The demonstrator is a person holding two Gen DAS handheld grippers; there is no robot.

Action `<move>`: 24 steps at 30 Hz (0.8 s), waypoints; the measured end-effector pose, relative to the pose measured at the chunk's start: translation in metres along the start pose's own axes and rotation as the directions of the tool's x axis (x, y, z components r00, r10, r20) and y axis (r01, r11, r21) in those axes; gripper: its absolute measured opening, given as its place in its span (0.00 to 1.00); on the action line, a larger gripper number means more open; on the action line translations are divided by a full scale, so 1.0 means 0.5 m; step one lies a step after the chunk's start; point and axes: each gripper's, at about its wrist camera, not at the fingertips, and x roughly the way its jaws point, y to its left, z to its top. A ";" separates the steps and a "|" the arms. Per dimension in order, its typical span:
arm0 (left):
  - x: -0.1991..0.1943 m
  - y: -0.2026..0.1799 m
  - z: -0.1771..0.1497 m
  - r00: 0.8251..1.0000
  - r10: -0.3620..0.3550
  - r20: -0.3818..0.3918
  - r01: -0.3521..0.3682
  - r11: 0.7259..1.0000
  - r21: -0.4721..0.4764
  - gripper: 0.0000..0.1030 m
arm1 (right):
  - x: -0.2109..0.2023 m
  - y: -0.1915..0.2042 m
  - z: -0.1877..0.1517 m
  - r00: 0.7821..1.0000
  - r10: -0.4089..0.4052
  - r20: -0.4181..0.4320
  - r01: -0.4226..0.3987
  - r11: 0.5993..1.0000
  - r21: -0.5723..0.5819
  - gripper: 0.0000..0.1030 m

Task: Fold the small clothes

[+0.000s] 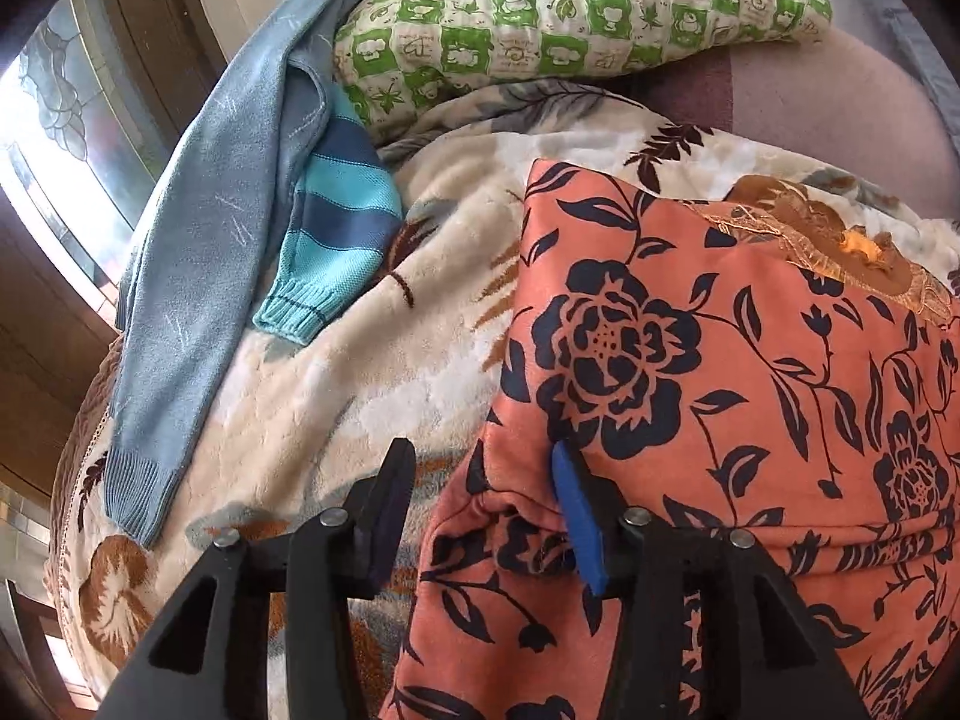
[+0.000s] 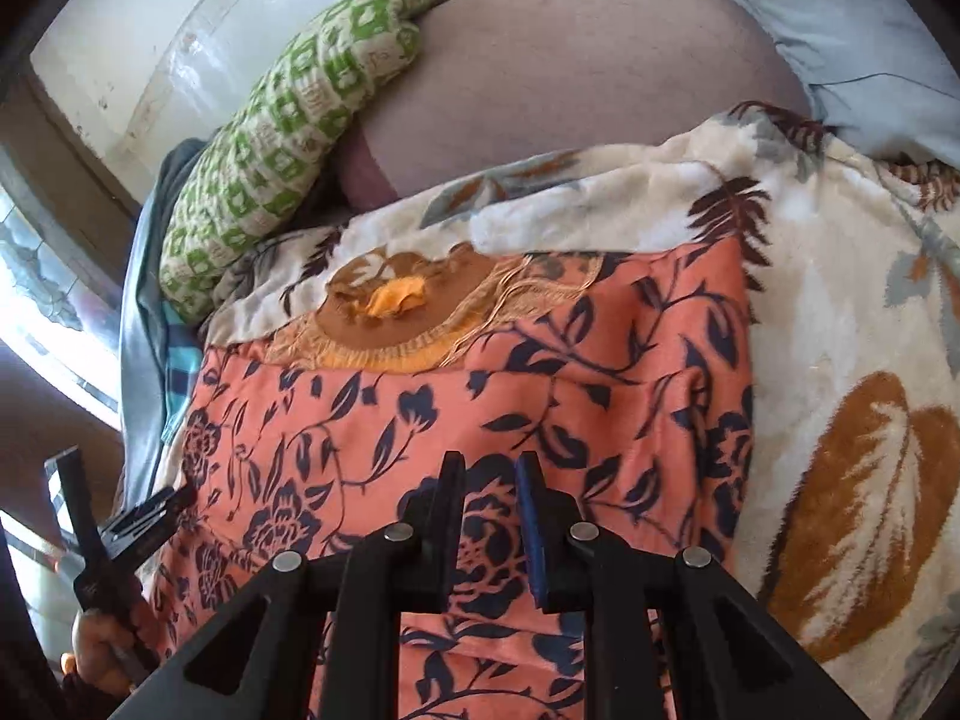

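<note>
An orange garment with a dark blue flower print (image 1: 720, 360) lies spread on a cream floral blanket (image 1: 360, 372); it has a brown embroidered neckline (image 2: 408, 318). My left gripper (image 1: 480, 468) is open, its fingers astride the garment's left edge near a bunched corner. My right gripper (image 2: 489, 480) is open with a narrow gap, hovering over the garment's (image 2: 480, 420) near part. The left gripper also shows at the lower left of the right wrist view (image 2: 120, 516).
A blue sweater (image 1: 198, 276) and a striped teal knit (image 1: 336, 228) lie left on the blanket (image 2: 840, 312). A green checked pillow (image 1: 570, 6) lies behind, also in the right wrist view (image 2: 288, 120). A window (image 1: 54, 138) is far left.
</note>
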 end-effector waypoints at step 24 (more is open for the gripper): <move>-0.378 0.060 -0.333 0.987 -0.112 0.115 0.102 0.991 0.092 0.72 | -0.459 -0.087 -0.414 0.981 0.079 0.180 -0.111 0.977 0.180 0.68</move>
